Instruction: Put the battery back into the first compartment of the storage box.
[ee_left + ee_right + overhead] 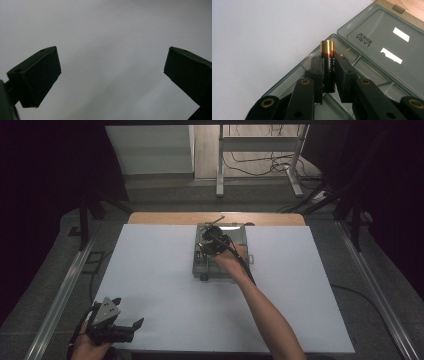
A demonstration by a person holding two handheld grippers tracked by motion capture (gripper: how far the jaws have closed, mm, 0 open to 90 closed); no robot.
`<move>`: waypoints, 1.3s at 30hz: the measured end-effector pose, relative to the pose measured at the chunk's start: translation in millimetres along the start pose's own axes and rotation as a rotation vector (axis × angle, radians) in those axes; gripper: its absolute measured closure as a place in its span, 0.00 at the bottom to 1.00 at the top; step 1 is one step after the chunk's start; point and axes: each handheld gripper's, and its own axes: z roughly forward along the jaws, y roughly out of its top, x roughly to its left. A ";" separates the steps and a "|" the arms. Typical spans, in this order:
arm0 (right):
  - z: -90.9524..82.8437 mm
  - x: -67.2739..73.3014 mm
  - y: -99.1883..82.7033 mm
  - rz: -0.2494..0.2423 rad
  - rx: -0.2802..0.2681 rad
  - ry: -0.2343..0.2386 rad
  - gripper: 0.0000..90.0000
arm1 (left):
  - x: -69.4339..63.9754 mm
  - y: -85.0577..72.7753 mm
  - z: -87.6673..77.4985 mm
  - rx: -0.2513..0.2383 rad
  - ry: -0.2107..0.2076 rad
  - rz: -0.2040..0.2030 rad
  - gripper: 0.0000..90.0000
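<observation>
The high view looks forward and down over the whole white table (165,285), the left gripper view peers closely at bare tabletop, and the right gripper view hovers close over the storage box (372,47), shared with the high view (235,232)

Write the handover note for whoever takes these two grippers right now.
Right gripper: jaws shut on a black cylindrical battery with a gold end, held upright above the open translucent grey plastic box, whose lid lies folded back.
Left gripper: jaws open, nothing between them, parked at the near left corner of the white table.
Done: battery picked up and brought over the box.
Left: likely lower it into a compartment and release; which compartment cannot be told.
</observation>
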 end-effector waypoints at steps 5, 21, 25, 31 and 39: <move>10.5 -4.2 0.5 0.019 0.005 -0.019 0.85 | -0.1 0.1 0.1 0.003 0.000 0.003 0.02; 24.4 -6.2 3.7 0.041 -0.026 -0.023 0.65 | -0.3 0.0 0.1 0.003 -0.001 0.006 0.02; 18.2 -6.7 3.3 0.041 -0.044 -0.027 0.55 | -1.1 0.1 0.1 0.003 0.001 0.011 0.02; 11.2 -1.0 1.1 -0.008 -0.046 -0.020 0.44 | -1.2 0.2 0.3 0.005 0.002 0.011 0.02; 0.8 8.6 -7.1 -0.049 -0.050 0.000 0.39 | -1.5 0.2 0.3 0.005 0.004 0.014 0.02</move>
